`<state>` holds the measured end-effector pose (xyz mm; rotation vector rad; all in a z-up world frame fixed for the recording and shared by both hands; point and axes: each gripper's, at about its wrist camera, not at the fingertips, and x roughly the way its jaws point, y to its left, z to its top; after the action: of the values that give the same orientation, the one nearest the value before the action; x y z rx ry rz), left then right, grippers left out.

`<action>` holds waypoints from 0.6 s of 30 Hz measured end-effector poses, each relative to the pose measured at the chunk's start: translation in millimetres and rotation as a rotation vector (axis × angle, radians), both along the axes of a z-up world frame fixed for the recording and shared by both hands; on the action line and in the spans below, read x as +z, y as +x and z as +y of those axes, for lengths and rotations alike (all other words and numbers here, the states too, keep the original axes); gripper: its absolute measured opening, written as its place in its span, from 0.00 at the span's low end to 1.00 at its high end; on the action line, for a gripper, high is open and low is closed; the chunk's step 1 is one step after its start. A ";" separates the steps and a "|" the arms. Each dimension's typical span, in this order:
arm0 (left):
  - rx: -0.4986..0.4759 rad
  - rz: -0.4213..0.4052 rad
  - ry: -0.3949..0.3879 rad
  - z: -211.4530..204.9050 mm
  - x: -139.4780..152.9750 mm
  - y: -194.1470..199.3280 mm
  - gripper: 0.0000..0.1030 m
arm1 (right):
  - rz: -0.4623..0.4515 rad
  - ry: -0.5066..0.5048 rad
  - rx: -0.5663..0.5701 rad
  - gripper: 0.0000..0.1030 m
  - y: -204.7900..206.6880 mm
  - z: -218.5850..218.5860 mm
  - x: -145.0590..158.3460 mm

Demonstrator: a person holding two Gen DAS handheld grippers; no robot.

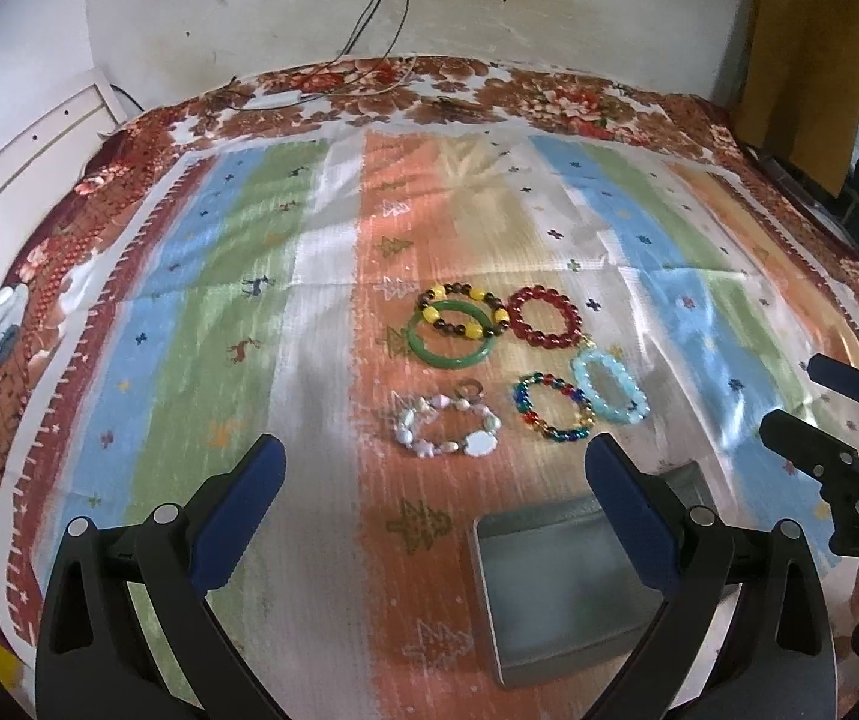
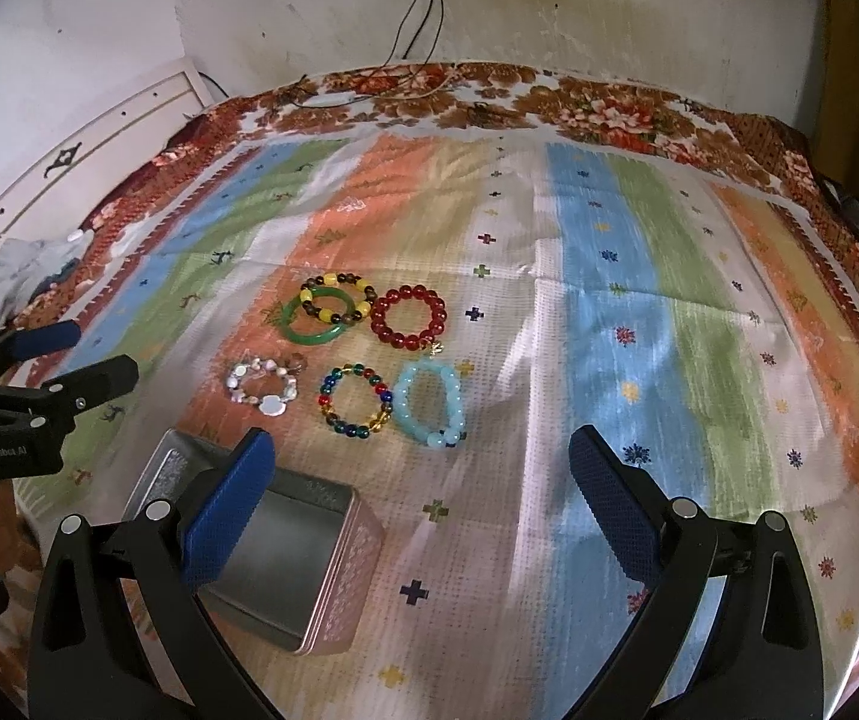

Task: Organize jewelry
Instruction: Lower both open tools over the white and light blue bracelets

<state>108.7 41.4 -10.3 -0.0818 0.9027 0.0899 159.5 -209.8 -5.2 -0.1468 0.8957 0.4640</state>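
We hold the left gripper point(image 1: 435, 468) and right gripper point(image 2: 423, 462) wide apart, both empty, nothing yet collected. We judge the pale-blue beaded bracelet point(image 2: 431, 405), at twelve o'clock from the right gripper, comes next, bound for the open square metal tin point(image 2: 273, 546) at seven o'clock.

Tin box point(image 2: 285, 546) – dull grey metal; striped cloth point(image 2: 609, 360) – woven, matt; red bead bracelet point(image 2: 408, 316) glossy.

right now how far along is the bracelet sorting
Nothing looks done: the tin box is empty. Nothing is in hand; the left gripper and right gripper are both open. All six bracelets remain on the cloth, including the green bangle and red bracelet.
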 end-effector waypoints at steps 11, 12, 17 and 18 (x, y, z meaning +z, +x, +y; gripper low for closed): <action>0.040 0.062 -0.001 17.2 -12.2 31.9 0.95 | 0.064 -0.032 -0.023 0.96 36.2 7.9 -15.4; 0.043 0.072 -0.010 19.3 -14.0 35.1 0.95 | 0.071 -0.034 -0.025 0.96 38.9 8.1 -16.8; 0.057 0.121 -0.058 26.5 -25.2 46.5 0.95 | 0.105 -0.046 -0.032 0.96 50.4 10.2 -24.1; 0.060 0.134 -0.073 28.6 -27.9 48.1 0.95 | 0.107 -0.048 -0.031 0.96 51.7 11.4 -25.4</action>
<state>156.8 70.0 -38.3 -0.1721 1.0374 0.1194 211.2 -198.5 -30.6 -0.1532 1.0134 0.4245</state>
